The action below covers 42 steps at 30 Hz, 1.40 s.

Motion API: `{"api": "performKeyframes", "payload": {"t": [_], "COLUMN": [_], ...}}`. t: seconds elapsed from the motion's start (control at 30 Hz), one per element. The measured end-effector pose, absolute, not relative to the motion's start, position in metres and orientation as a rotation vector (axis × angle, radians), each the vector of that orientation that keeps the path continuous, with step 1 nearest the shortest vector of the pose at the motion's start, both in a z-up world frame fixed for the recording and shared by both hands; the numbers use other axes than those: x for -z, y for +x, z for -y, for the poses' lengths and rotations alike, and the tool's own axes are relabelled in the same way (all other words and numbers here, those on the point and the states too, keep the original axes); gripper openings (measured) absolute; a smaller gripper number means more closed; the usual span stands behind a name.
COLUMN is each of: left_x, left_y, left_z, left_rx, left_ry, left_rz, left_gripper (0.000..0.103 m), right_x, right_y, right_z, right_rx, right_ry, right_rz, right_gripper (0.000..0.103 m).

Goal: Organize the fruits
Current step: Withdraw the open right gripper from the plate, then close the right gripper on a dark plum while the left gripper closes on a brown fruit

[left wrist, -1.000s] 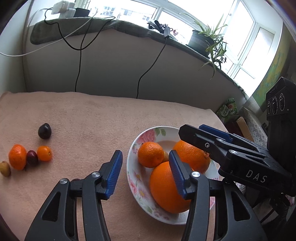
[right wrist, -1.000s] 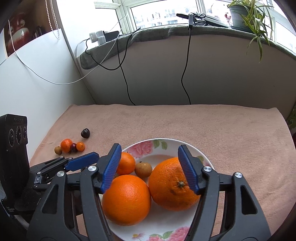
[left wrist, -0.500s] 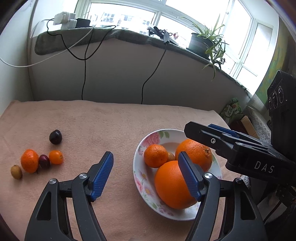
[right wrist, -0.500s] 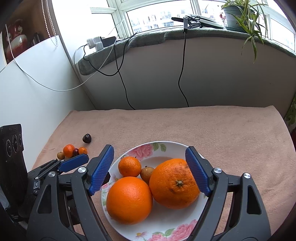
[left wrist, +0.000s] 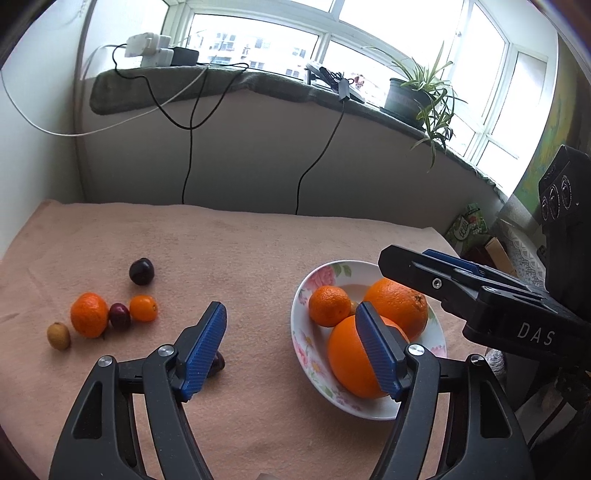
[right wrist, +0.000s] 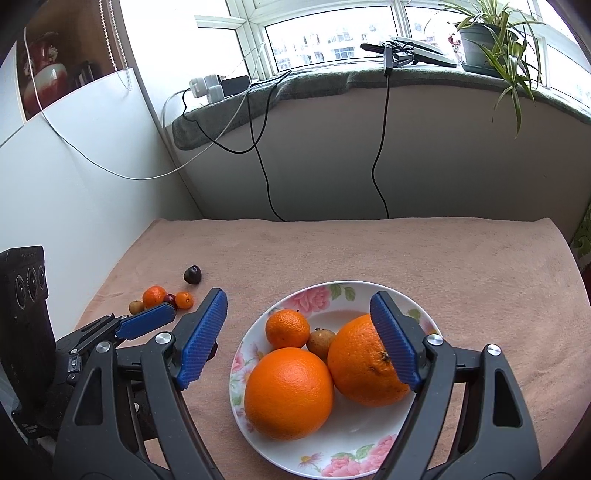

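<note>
A pink towel point(right wrist: 406, 258) covers the table. Behind it a grey cloth point(left wrist: 258, 85) lines the windowsill, carrying white power adapters point(left wrist: 147, 46) and a potted spider plant point(right wrist: 491, 33). Black cables point(right wrist: 380, 147) and a white cable point(left wrist: 55, 125) hang down the wall.

Oranges point(right wrist: 288, 393) in bowl point(right wrist: 295, 456); small fruits point(left wrist: 110, 314) lie left.
</note>
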<state>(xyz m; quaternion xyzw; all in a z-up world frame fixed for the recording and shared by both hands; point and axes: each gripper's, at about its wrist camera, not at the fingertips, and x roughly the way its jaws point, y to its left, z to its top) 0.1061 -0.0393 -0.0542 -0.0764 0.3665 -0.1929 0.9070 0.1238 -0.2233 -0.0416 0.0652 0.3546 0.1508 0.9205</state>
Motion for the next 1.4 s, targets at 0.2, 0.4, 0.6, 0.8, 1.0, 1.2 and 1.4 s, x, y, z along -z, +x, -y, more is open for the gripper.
{"api": "performKeyframes", "payload": {"t": [0.2,0.4,0.6,0.8,1.0,1.2,1.4], "left_x": [0.054,0.057,0.064,0.076,0.085,0.093,0.100], "left_y": [0.099,0.092,0.083,0.074,0.068,0.072,0.079], "left_z": [0.024,0.000,-0.035,-0.073,-0.106,-0.124,-0.130], "left_rx": [0.373,0.329,0.262,0.194,0.140,0.125,0.154], "left_ry": [-0.172,-0.180,-0.190,-0.218,-0.243,-0.247,-0.264], "left_rz": [-0.748,-0.745,-0.749,-0.764,-0.777,-0.790,-0.806], "left_gripper": [0.072,0.072,0.072,0.072,0.072,0.072,0.053], "right_x": [0.040,0.039,0.040,0.045,0.053,0.066,0.089], "right_y": [0.118,0.113,0.108,0.106,0.103,0.104,0.107], "right_z": [0.208,0.189,0.168,0.141,0.117,0.093,0.069], "right_rx": [-0.342,-0.381,-0.422,-0.471,-0.508,-0.561,-0.605], "right_ry": [0.129,0.112,0.093,0.058,0.015,-0.085,-0.269], "right_rz": [-0.727,-0.727,-0.731,-0.749,-0.766,-0.806,-0.901], "right_gripper": [0.083,0.083,0.083,0.083,0.083,0.082,0.044]}}
